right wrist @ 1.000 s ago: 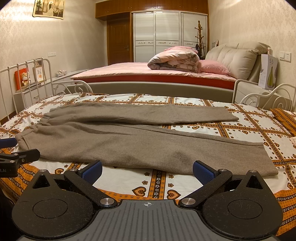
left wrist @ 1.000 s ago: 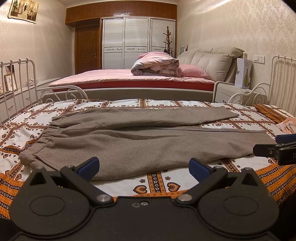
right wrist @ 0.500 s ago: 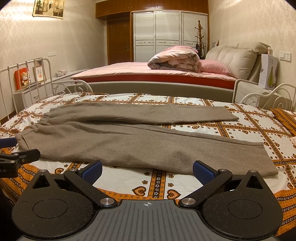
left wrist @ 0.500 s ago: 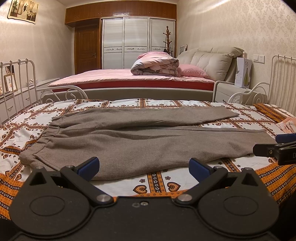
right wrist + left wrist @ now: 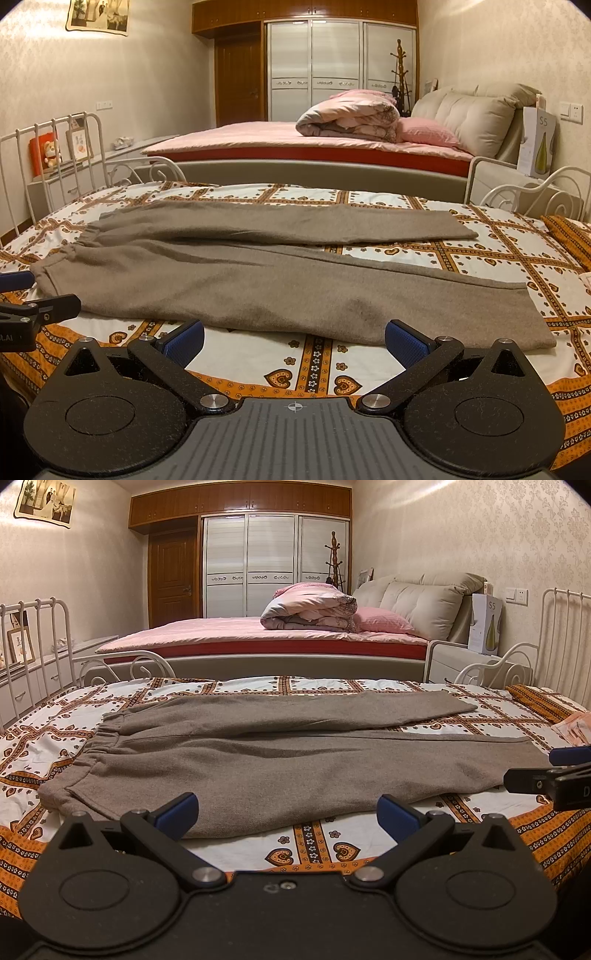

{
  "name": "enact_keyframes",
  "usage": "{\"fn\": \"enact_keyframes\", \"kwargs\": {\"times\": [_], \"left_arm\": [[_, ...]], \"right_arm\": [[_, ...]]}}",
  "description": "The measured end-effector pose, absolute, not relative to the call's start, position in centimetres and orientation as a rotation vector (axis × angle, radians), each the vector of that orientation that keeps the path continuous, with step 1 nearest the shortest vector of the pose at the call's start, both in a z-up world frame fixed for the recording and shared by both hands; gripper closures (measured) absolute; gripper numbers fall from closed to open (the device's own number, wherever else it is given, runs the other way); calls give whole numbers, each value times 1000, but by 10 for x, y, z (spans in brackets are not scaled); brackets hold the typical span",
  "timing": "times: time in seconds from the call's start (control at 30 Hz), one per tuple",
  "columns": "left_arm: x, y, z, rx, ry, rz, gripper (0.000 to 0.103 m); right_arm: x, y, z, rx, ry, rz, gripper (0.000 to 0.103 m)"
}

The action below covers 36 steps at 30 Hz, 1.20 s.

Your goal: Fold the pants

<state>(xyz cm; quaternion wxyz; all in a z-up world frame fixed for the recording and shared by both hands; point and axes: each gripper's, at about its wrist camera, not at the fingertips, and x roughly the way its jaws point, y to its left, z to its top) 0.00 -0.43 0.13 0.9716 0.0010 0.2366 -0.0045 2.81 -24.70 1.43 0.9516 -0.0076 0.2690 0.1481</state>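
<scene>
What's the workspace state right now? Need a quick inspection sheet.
Surface: patterned bedspread on a white metal-framed bed.
Job's things: grey-brown pants spread flat, unfolded, waistband at the left, legs to the right.
Clutter: orange pillow at the right edge.
Grippers: left claw open at the pants' near edge; right claw open, likewise; neither holds cloth.
Cables: nothing seen.
Surroundings: pink bed with rolled quilt, wardrobe, door, coat stand.

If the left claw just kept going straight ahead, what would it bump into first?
Most likely the brown pants: the open left claw points at their near edge on the patterned bedspread, with nothing in between. Its height above the bed is hard to judge.
</scene>
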Motion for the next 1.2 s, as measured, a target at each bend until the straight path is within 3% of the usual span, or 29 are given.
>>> {"fn": "enact_keyframes", "kwargs": {"times": [0.63, 0.8, 0.9, 1.2], "left_arm": [[19, 32, 21, -48, 455, -10, 6], [60, 71, 31, 2, 467, 37, 24], [89, 110, 32, -7, 485, 77, 24], [207, 244, 9, -43, 623, 197, 35]], "right_arm": [[56, -257, 36, 53, 530, 351, 0], [100, -247, 53, 23, 500, 419, 0], [145, -233, 50, 7, 618, 482, 0], [274, -178, 46, -56, 619, 529, 0]]}}
